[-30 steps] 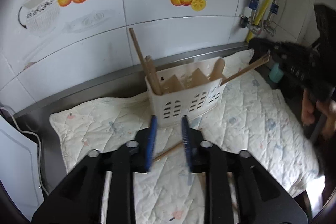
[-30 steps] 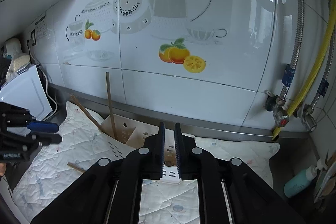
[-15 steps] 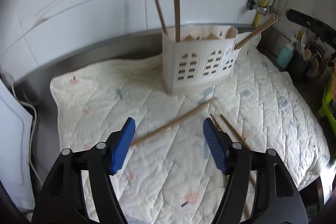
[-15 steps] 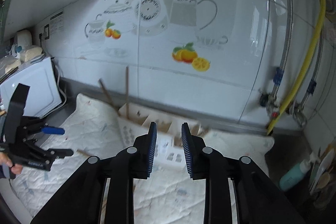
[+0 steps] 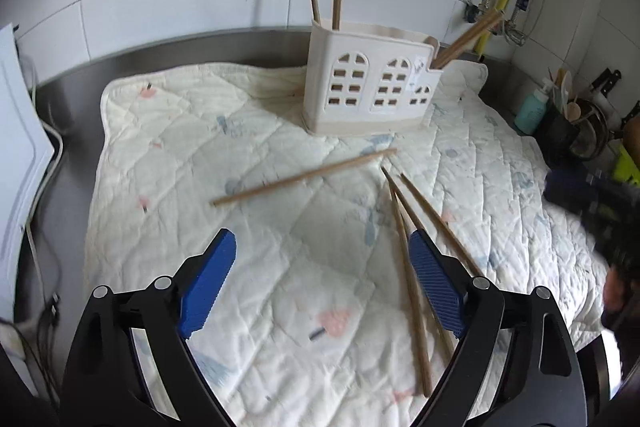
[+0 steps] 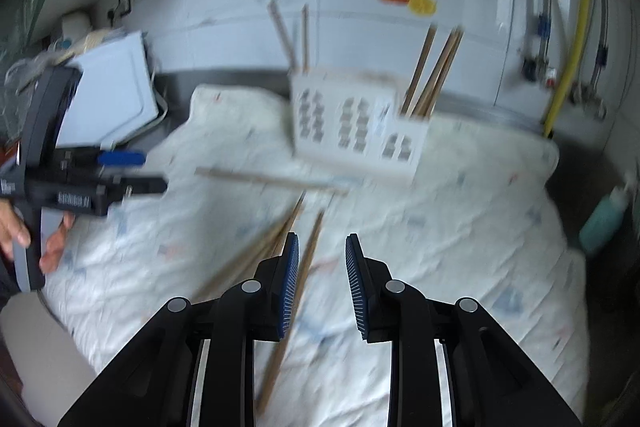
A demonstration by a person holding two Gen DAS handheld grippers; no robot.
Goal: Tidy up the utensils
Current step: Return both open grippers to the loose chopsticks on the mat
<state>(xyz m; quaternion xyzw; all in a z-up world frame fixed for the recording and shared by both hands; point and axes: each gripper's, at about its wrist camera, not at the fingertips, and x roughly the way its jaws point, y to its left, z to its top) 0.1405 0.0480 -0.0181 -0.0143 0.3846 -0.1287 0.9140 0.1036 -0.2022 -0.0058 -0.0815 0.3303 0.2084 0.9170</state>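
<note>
While several chopsticks already stand in the white utensil holder (image 5: 370, 87), two upright at its left end and a few leaning out at its right, the job looks roughly half done. Four loose ones are left on the quilted mat (image 5: 168, 131): a single chopstick (image 5: 304, 177) lying crosswise just before the holder, and a fan of three chopsticks (image 5: 412, 227) nearer the person. The left gripper (image 5: 322, 285) hangs spread wide and empty above the mat. The right gripper (image 6: 321, 281), partly parted and empty, hovers over the fan. A teal bottle (image 5: 532, 107) stands off the mat's right edge; nothing blocks the way.
</note>
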